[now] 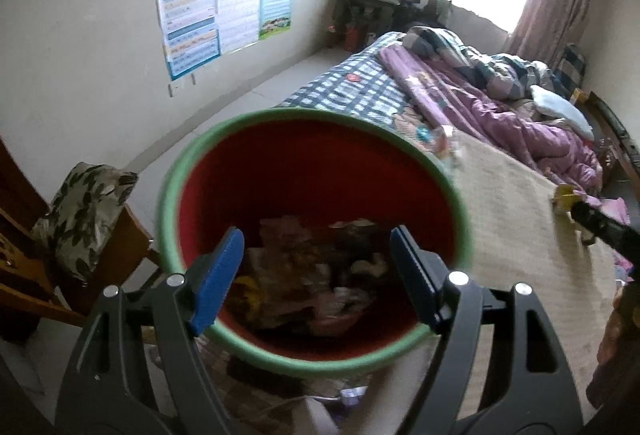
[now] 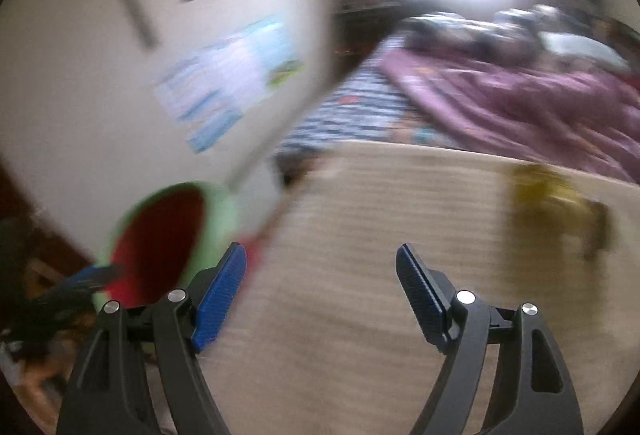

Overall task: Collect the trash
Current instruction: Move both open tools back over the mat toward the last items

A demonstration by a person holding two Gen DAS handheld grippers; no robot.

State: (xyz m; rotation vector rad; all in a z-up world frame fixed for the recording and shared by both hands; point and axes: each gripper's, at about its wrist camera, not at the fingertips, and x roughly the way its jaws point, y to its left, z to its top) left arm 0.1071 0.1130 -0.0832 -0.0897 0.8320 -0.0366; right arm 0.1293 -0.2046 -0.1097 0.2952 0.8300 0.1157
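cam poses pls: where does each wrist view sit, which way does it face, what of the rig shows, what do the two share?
Left wrist: on the left tool, angled down into the red bin of trash; both blue fingers show, apart, plus the right tool's tip at the right edge.
Right wrist: on the right tool, over the beige mat, blurred; own fingers, apart.
Shared: bin, yellow item, bed, wall posters.

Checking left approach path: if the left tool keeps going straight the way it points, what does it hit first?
Most likely the trash pile inside the red bin, straight ahead between the open left tool fingers. Depth unclear.
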